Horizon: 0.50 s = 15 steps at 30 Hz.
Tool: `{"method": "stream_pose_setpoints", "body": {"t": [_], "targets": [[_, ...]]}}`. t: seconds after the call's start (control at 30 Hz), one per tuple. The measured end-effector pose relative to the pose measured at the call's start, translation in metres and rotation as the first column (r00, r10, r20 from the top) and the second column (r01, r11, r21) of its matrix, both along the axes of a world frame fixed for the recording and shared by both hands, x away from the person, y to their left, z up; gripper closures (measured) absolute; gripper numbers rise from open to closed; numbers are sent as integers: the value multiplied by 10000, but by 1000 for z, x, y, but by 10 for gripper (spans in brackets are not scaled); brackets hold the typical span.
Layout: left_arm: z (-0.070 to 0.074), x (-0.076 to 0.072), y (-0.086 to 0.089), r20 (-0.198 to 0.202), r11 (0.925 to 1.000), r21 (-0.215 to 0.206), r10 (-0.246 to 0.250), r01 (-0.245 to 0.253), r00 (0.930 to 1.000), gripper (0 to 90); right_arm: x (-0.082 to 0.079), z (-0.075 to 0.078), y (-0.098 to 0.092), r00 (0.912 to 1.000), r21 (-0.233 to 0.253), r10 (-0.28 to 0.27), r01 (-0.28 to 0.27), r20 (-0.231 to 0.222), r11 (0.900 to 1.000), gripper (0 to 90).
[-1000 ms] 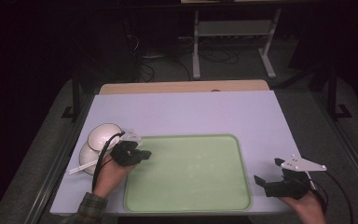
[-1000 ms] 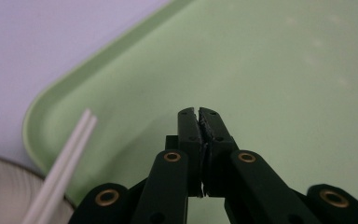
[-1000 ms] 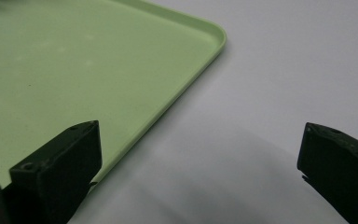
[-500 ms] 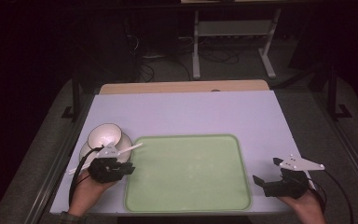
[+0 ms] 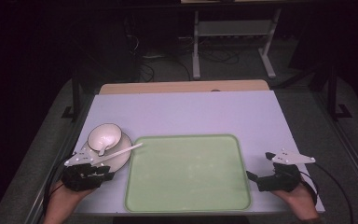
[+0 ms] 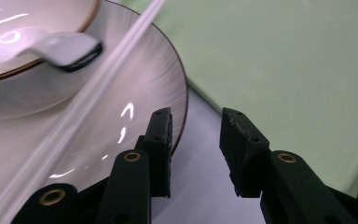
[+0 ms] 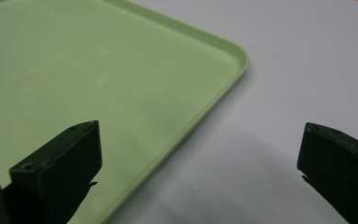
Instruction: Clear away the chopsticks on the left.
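Left gripper [image 6: 195,149]: jaws parted by a narrow gap, nothing held between them; its left jaw is seen against the near rim of the saucer [image 6: 135,88], and contact cannot be told. On the saucer a bowl [image 5: 104,136] is carried, with a white spoon [image 6: 51,46] resting in it. A white stick [image 6: 98,88] is laid slantwise across the saucer, its far end reaching over the edge of the green tray [image 5: 189,172]. This crockery is set at the table's left, just beside the tray's left edge, on the pale table surface [image 5: 182,112].

Right gripper [image 7: 200,163]: jaws spread wide, nothing held, poised over the tray's right rim and the bare table beside it; the tray is seen to be empty.

Risks judged from here: a thin, glossy saucer rim pinched with so narrow an opening may be missed or slipped off. If the saucer is lifted unevenly, the bowl could slide, the spoon tip out, and the loose stick roll off. The stick could also be nudged by the closing jaw.
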<state>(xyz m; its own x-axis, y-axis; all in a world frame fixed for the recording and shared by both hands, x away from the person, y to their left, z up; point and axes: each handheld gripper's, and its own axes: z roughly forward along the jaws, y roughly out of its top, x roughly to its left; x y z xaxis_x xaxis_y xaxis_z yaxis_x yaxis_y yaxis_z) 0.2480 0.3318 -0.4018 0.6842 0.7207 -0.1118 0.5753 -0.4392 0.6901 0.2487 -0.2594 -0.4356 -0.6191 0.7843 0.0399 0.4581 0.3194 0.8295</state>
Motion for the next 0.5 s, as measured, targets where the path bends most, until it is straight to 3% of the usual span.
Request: {"method": "stream_pose_setpoints", "body": {"t": [0.23,0.4,0.5], "targets": [[7,-1,25,276,9995,-32,312,-311,9991,611,4,0,4,9998,-7,189,-189,-3,9998,0],[9,7,39,540,9998,-8,173,-173,9984,585,5,-1,5,9998,-15,211,-212,-43,9998,0],[8,15,43,667,9994,212,267,-281,9974,527,5,-1,5,9998,0,199,-199,-50,9998,0]]}}
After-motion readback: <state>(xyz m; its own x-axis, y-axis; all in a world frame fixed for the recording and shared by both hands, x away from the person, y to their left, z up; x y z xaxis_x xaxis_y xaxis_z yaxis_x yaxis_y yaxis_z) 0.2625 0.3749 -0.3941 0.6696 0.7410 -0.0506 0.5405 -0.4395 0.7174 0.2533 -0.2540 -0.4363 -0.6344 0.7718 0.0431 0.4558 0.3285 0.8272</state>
